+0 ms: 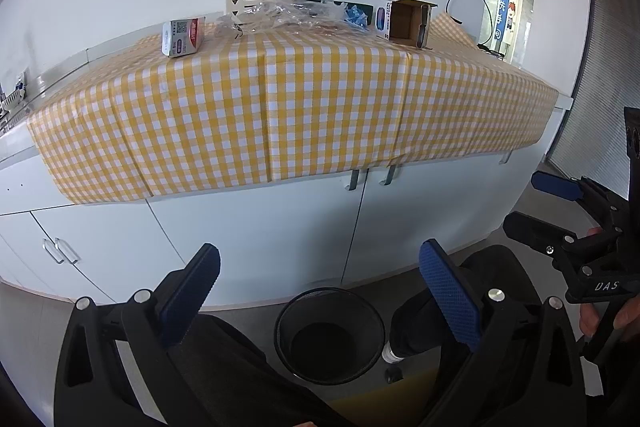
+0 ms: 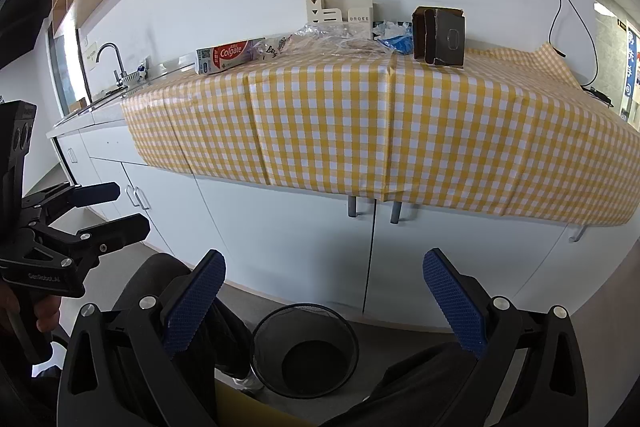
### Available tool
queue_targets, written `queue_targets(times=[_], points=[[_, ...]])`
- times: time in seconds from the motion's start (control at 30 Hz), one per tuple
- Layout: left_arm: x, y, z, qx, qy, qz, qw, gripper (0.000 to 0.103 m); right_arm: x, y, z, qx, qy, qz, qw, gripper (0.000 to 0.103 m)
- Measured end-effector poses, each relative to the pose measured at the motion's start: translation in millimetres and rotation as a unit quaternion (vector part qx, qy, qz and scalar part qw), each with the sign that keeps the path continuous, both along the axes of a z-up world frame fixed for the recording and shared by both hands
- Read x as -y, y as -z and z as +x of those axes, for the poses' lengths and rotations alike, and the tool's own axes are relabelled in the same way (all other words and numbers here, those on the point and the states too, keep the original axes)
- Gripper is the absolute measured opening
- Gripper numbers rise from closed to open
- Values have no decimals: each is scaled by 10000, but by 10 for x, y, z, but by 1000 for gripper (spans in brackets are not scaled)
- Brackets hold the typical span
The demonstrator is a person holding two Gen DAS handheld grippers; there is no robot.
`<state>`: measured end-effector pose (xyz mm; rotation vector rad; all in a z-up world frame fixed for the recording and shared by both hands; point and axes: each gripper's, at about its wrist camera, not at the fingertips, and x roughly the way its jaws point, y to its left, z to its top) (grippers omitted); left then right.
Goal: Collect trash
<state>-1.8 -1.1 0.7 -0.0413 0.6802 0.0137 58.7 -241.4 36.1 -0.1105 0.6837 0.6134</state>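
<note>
Hovering low in front of the tabletop (image 2: 360, 131), we had the left hand-held gripper (image 1: 316, 291) and the right hand-held gripper (image 2: 320, 299) both spread wide with nothing between the blue pads. The mesh bin (image 2: 305, 349) sat on the floor below the front edge, and it looked empty. All the trash lay along the back edge by the wall: the toothpaste box (image 2: 230, 55) toward the left end, the crumpled clear plastic (image 2: 332, 39) in the middle, and the open cardboard box (image 2: 440, 35) to its right. We judged nothing collected yet. The risk: the plastic was flimsy and spread against the desk organiser (image 2: 340, 9), so a reach could snag the organiser or drag neighbouring pieces off the edge, missing the bin.
</note>
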Motion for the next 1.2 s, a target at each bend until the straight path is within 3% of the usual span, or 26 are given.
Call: queue_targets(times=[0.47, 0.9, 1.07, 1.2], points=[[-159, -53, 99, 102, -196, 64, 9997, 99, 79, -42, 96, 136, 192, 86, 9997, 100], [-684, -668, 602, 765, -409, 271, 9959, 99, 243, -569, 652, 943, 482, 91, 9943, 100], [-875, -952, 799, 1231, -841, 596, 9870, 99, 245, -829, 945, 1255, 683, -46, 9897, 100], [-1006, -1192, 1070, 1208, -857, 728, 9863, 99, 174, -1017, 1226, 1351, 727, -77, 9881, 100]])
